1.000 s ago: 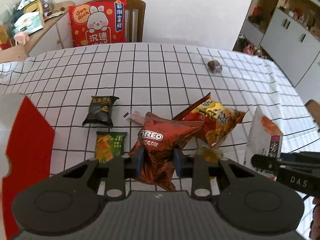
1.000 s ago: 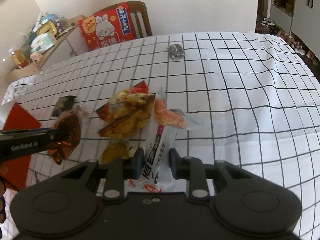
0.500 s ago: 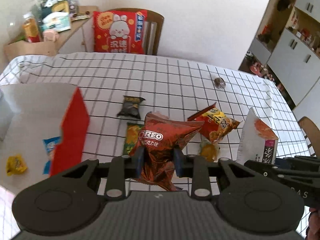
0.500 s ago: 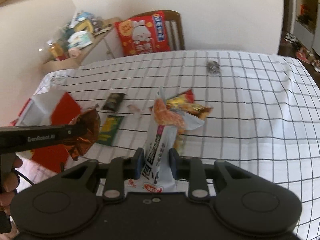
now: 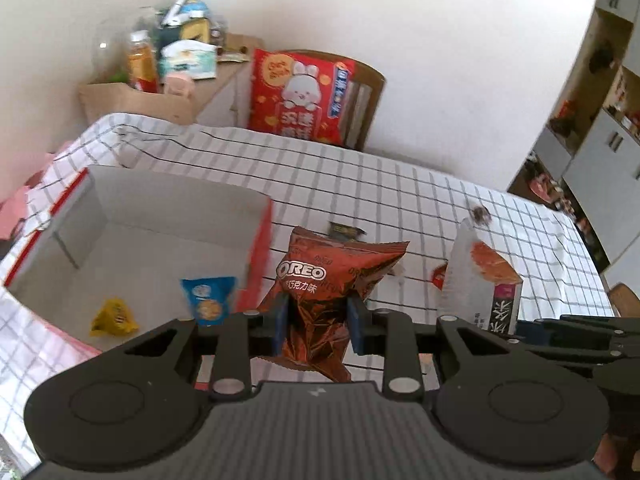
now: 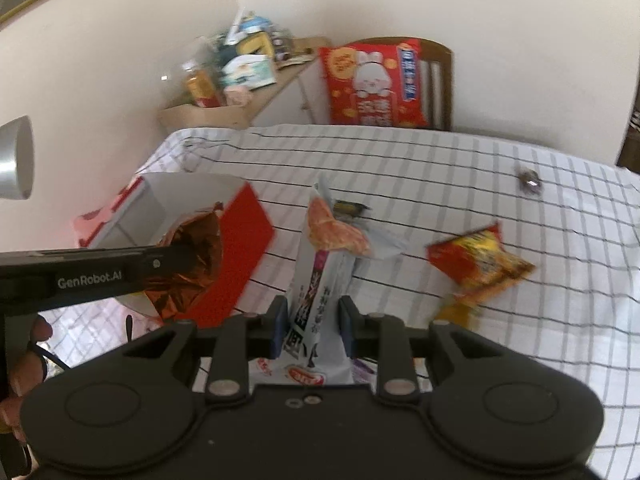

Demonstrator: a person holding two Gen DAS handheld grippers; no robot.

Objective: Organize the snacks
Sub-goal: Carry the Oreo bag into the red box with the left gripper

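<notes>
My left gripper point(image 5: 319, 326) is shut on a brown Oreo packet point(image 5: 332, 280), held in the air just right of the box's red wall. That box point(image 5: 160, 216), white inside and open on top, holds a blue packet point(image 5: 208, 300) and a yellow packet point(image 5: 114, 317). My right gripper point(image 6: 312, 330) is shut on a tall white snack packet point(image 6: 320, 276) with an orange picture at its top. From the right wrist view the left gripper point(image 6: 176, 258) and its Oreo packet point(image 6: 192, 256) show in front of the box point(image 6: 168, 200).
On the checked tablecloth point(image 6: 460, 184) lie a red-yellow snack bag point(image 6: 480, 260), a small dark packet point(image 6: 348, 208) and a small dark wrapped sweet point(image 6: 528, 182). A chair with a red cushion point(image 5: 300, 96) stands behind the table, and a cluttered sideboard point(image 5: 168, 76) stands left of it.
Both grippers have risen and swung left with their packets. The box, at first only an edge on the left, now shows its open inside beside the Oreo packet.
</notes>
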